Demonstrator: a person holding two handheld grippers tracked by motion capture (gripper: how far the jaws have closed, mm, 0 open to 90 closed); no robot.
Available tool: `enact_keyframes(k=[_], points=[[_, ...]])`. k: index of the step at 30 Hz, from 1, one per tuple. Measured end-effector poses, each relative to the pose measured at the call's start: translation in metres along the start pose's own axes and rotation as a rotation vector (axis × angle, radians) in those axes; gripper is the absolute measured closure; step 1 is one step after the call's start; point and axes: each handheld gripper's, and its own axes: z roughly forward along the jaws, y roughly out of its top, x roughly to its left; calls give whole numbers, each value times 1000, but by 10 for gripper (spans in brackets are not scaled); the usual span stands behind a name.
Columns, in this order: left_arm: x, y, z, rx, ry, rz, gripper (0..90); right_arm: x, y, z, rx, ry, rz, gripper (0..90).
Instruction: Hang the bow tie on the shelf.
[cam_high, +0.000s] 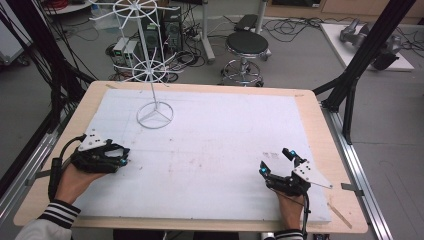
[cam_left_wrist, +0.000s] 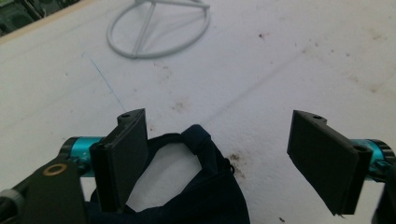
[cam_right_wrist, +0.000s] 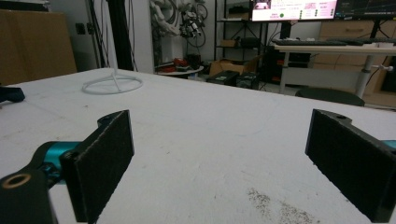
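- The left gripper (cam_high: 121, 156) is seen at the near left of the white board (cam_high: 210, 150), its jaws spread wide and clasping nothing.
- A dark blue cloth (cam_left_wrist: 205, 186) is seen lying on the board between and just under those jaws, beside the left pad.
- The right gripper (cam_high: 276, 161) is seen at the near right, jaws likewise spread wide, nothing between them.
- A white wire stand (cam_high: 155, 114) is seen toward the far left.
- No writing can be read.

1 rack (cam_high: 150, 65), 1 cloth (cam_left_wrist: 196, 186), 2 tools (cam_high: 102, 156) (cam_high: 280, 165)
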Motion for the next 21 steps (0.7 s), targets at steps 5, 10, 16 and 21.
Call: enact_keyframes(k=[5,10,16,21], points=[[1,1,4,36,-1,-6,219,0,0,0,-1,0,0,69],[2,2,9,103,-4,-6,220,-1,0,0,-2,-1,-6,69],[3,3,16,170,-13,-15,227,0,0,0,-4,1,1,69],[3,4,22,225,-9,-1,250,0,0,0,-2,-1,8,69]])
